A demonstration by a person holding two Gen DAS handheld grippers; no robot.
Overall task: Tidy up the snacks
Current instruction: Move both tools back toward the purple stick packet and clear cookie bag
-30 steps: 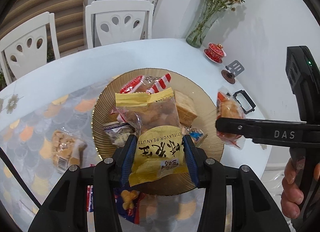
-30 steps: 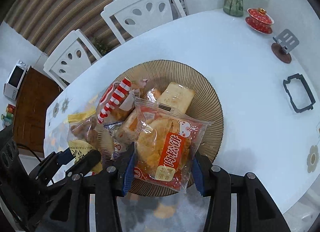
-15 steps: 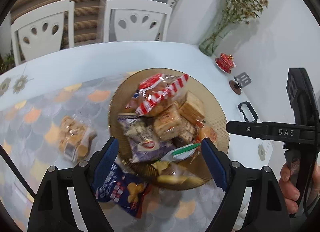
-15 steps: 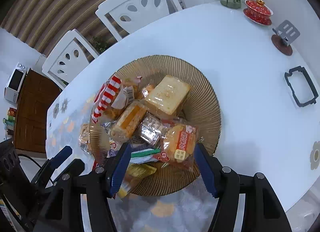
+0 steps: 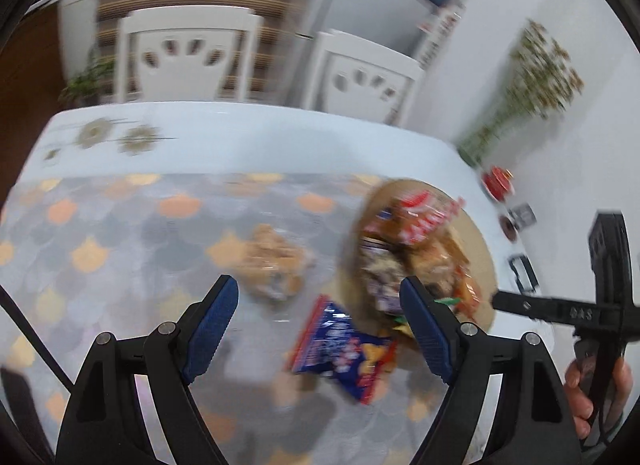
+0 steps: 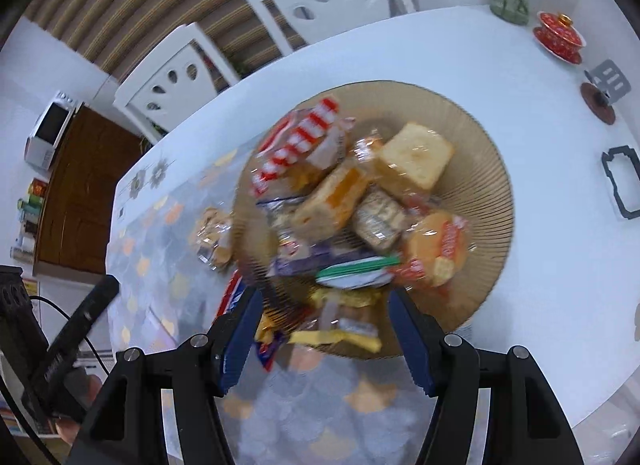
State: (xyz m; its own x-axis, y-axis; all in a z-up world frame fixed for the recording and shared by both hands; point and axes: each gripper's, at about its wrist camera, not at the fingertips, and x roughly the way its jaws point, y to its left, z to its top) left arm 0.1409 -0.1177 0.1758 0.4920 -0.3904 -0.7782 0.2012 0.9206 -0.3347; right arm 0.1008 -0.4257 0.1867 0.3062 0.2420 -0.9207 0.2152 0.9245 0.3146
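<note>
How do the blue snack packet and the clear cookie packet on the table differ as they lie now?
The blue packet is opaque and printed blue and red; the cookie packet is clear, its pale brown contents showing. The blue packet lies against the near rim of the plate, between the open left gripper's fingers in the left wrist view; the cookie packet lies farther off, apart from the plate. Both rest on the patterned mat, outside the plate, ungripped.

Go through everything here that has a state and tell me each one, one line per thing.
left gripper: open, nothing between the pads
right gripper: open, empty, above the plate's near rim
plate: piled with wrapped snacks
blue snack packet: flat on the table, beside the plate
pale cookie packet: on the table, apart from the plate
red lidded cup: lid on
</note>
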